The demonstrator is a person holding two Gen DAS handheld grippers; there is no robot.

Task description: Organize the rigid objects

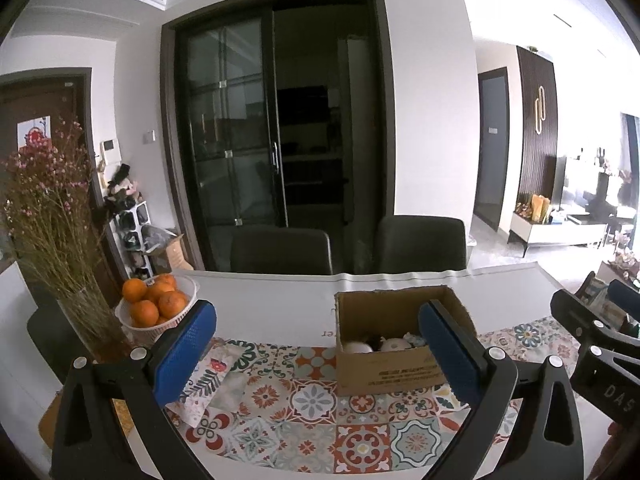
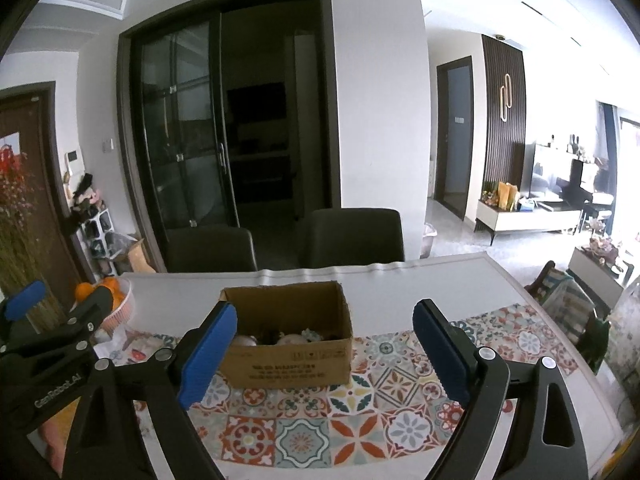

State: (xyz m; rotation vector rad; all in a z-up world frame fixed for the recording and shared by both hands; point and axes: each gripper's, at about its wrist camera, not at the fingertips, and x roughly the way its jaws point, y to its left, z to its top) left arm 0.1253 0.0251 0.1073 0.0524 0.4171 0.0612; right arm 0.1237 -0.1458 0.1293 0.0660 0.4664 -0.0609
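Observation:
An open cardboard box (image 1: pixel 394 374) stands on the patterned table runner (image 1: pixel 312 424); it also shows in the right wrist view (image 2: pixel 288 368). Inside lie several small objects, among them two pale round ones (image 1: pixel 396 345) and something dark. My left gripper (image 1: pixel 320 354) is open and empty, held above the runner just in front of the box. My right gripper (image 2: pixel 326 354) is open and empty, also in front of the box. The right gripper shows at the right edge of the left wrist view (image 1: pixel 592 320), and the left gripper shows at the left of the right wrist view (image 2: pixel 60 312).
A white basket of oranges (image 1: pixel 154 304) and a glass vase of dried flowers (image 1: pixel 60 240) stand at the table's left. A small patterned card (image 1: pixel 208 376) lies on the runner's left end. Two dark chairs (image 1: pixel 280 250) stand behind the white table (image 1: pixel 272 304).

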